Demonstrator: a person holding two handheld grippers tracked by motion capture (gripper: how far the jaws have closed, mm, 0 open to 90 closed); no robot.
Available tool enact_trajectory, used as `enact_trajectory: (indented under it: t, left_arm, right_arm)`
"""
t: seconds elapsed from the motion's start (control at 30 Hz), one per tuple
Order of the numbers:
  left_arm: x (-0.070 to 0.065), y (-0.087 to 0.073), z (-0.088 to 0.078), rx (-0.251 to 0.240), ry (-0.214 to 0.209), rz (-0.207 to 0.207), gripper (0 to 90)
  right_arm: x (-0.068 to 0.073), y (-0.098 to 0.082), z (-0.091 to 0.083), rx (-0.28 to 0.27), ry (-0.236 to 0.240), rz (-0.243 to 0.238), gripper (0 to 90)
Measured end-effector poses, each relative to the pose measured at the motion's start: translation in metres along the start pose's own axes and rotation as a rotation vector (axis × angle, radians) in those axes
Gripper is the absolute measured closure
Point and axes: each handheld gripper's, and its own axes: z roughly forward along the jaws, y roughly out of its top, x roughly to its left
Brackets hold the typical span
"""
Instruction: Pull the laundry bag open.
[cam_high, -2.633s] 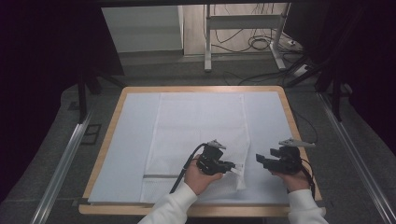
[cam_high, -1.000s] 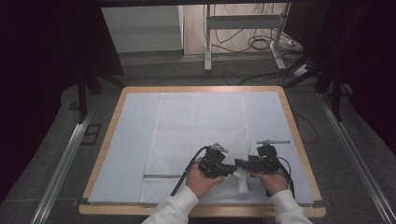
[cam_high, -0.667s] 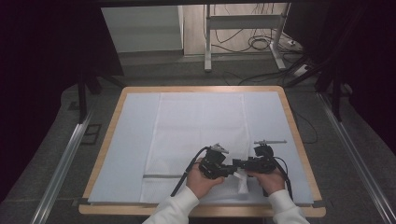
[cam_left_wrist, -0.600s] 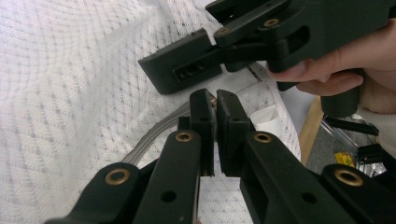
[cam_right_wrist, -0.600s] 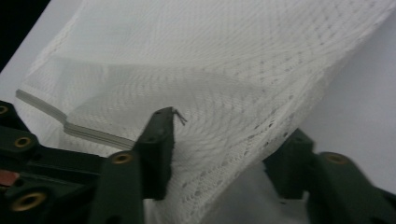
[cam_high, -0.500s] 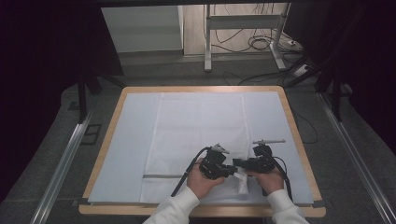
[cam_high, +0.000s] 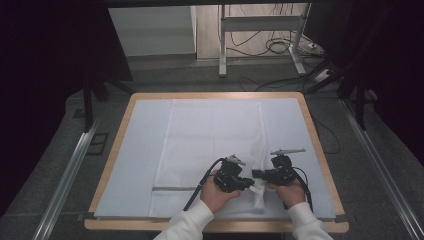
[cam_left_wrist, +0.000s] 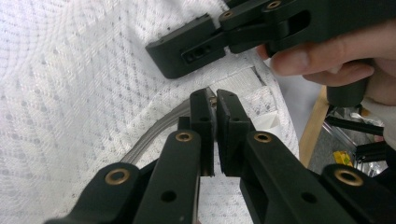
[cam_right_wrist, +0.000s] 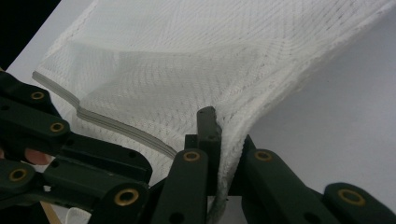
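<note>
The white mesh bag (cam_high: 212, 145) lies flat on the pale sheet (cam_high: 135, 150) covering the wooden surface (cam_high: 320, 150), its near right corner bunched up at about 5 o'clock. The left tool (cam_high: 248, 183) is clamped on that corner's hem, and the right tool (cam_high: 256, 174), whose jaws have just closed, pinches the mesh edge right beside it, tips nearly touching. Cables (cam_high: 272, 47) lie on the floor at 12 o'clock, well apart.

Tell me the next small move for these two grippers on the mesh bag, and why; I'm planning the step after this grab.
Probably lift both grippers a little and draw them apart. The left gripper is shut on the white mesh bag near its grey zipper band, and the right gripper, whose jaws have just been closing, pinches the bag's edge close beside it. The cloth bunches between them.
</note>
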Motion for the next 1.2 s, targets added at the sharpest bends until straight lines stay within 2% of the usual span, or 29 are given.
enact_trajectory:
  t: [0.17,0.5,1.2]
  left_arm:
    - [0.003,-0.002,0.001,0.003,-0.003,-0.010,86.7]
    - [0.008,-0.006,0.000,0.002,-0.016,-0.026,86.8]
    - [0.010,-0.009,0.000,-0.006,-0.004,-0.026,86.8]
  right_arm:
    - [-0.001,-0.001,-0.002,-0.018,0.014,-0.005,87.8]
    - [-0.001,-0.002,-0.002,-0.016,0.028,-0.011,88.0]
    - [0.000,-0.003,-0.003,-0.020,0.036,-0.027,88.2]
